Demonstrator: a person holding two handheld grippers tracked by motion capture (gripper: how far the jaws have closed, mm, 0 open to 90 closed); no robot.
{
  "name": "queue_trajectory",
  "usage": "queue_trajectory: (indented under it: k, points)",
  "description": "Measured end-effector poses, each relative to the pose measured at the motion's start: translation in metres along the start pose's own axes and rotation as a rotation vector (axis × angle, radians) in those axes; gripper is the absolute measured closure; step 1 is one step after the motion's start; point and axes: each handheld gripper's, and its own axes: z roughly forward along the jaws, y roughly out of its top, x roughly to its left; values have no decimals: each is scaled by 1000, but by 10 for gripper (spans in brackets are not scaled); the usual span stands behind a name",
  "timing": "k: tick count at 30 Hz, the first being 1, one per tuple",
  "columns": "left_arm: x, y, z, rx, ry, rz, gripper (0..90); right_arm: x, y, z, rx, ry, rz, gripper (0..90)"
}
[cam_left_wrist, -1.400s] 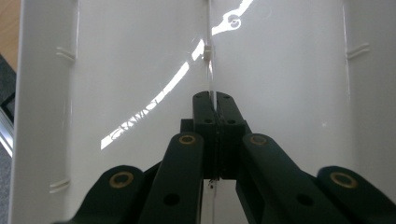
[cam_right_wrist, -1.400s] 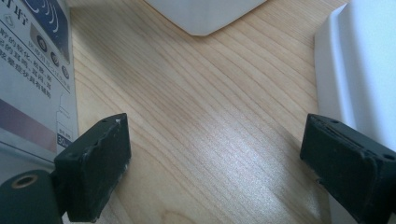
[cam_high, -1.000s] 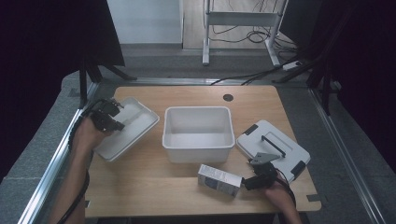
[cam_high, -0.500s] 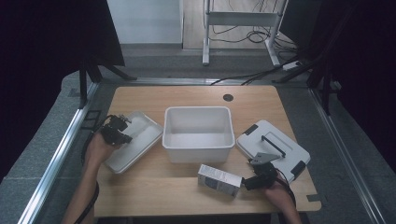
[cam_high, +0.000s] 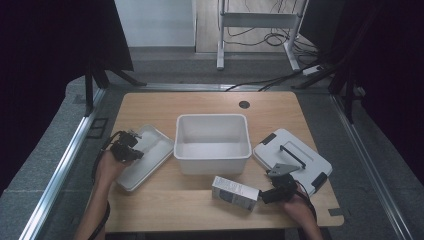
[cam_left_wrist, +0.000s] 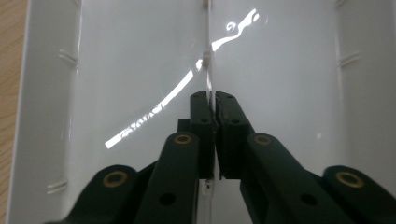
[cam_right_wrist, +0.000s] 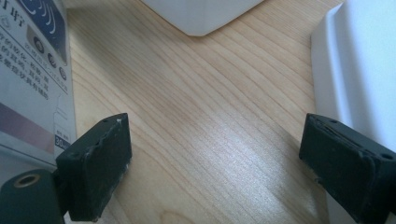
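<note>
A pale wood-grain bench (cam_high: 150, 107) carries a white open bin (cam_high: 212, 145) at its centre, plain inside and out. To the left lies a glossy white lid (cam_high: 145, 156), its surface streaked with a bright reflection, where the black left gripper (cam_left_wrist: 213, 100) with brass-coloured rivets sits against a thin white rib. To the right rests a white lidded case (cam_high: 292, 159) with black latches and a black handle. Near the front edge lies a small box (cam_high: 234, 192), white and grey with a dark blue panel of printed icons and small text. The black right gripper (cam_right_wrist: 215, 163) frames light, streaky wood grain. A dark round hole (cam_high: 244, 104) marks the far side of the bench.
</note>
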Motion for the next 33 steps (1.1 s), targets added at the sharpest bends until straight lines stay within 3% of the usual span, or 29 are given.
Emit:
queue_trajectory:
  k: [7, 12, 19, 27, 33]
  points:
    - [-12, -4, -16, -92, -2, -2, 609, 0, 0, 0, -2, -3, 3, 90]
    - [-30, -8, -24, -172, -46, 14, 390, 0, 0, 0, -1, -3, 4, 90]
    - [-56, -13, -30, -238, -69, 32, 187, 0, 0, 0, -2, -3, 4, 90]
    - [-89, -21, -20, -278, -81, 36, 11, 0, 0, 0, -1, -3, 4, 90]
    - [-113, -23, -12, -295, -118, 70, 0, 0, 0, 0, -2, -3, 4, 89]
